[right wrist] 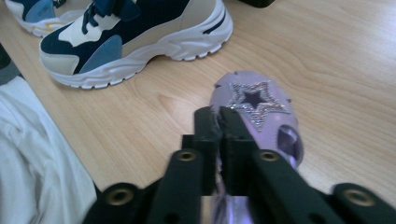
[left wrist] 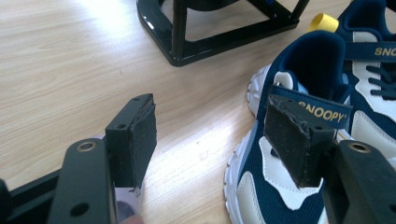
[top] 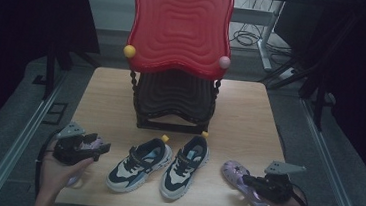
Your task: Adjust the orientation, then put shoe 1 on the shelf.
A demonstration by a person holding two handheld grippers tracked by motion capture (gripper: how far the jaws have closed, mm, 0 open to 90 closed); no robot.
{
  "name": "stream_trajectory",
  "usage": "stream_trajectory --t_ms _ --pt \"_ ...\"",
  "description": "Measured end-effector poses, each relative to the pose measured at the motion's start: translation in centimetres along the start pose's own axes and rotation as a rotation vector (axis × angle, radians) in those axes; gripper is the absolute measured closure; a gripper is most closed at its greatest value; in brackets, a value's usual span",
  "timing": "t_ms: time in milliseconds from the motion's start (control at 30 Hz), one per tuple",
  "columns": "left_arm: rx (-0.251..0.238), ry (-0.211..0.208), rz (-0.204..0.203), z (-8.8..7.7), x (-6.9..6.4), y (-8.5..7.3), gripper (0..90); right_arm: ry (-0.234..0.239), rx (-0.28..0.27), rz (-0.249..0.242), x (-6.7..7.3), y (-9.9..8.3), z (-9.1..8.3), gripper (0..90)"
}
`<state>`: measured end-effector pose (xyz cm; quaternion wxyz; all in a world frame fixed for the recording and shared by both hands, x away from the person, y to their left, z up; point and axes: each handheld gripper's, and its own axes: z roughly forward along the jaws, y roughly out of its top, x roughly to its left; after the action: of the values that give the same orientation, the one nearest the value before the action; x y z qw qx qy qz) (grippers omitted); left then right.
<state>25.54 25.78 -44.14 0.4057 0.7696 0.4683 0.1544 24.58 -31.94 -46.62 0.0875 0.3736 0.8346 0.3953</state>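
A lavender shoe with a glitter star (right wrist: 261,100) lies at the table's front right (top: 235,172). My right gripper (top: 244,179) reaches it from the right, its jaws almost together on the shoe's near rim (right wrist: 218,114). Two navy-and-white sneakers stand side by side at front centre, the left one (top: 140,163) and the right one (top: 185,166). My left gripper (top: 104,147) hovers at the front left, open and holding nothing (left wrist: 210,116), beside the left sneaker's heel (left wrist: 303,60). A pale lavender thing (top: 89,145) shows beneath it.
A rack with a tall red wavy back (top: 180,27) and a black base (top: 173,102) stands mid-table behind the sneakers, its frame close to my left gripper (left wrist: 187,46). A small yellow cap (top: 165,138) lies by the sneakers. White cloth (right wrist: 37,163) hangs at the table's near edge.
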Motion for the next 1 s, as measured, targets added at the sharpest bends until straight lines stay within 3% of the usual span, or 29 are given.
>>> stream_trajectory --t_ms 200,367,567,767,1000 --pt "-0.007 0.030 -0.004 -2.1 1.4 -0.6 34.0 -0.044 -0.028 -0.002 -0.7 0.0 -0.8 66.2" --pt "-0.001 0.096 -0.060 -4.7 3.5 -2.8 34.1 -0.057 -0.055 0.029 -2.2 -0.4 -1.4 56.1" --pt "0.037 0.162 -0.107 -6.8 5.8 -4.7 34.6 -0.082 -0.020 0.038 -3.3 -1.0 -1.4 51.2" --pt "0.105 0.157 -0.117 -6.3 6.7 -5.8 37.1 -0.102 0.003 0.034 -3.7 -0.9 -2.3 50.0" --pt "0.180 0.155 -0.099 -4.7 6.9 -6.4 41.4 -0.077 0.015 0.026 -3.5 -1.1 -3.1 50.1"
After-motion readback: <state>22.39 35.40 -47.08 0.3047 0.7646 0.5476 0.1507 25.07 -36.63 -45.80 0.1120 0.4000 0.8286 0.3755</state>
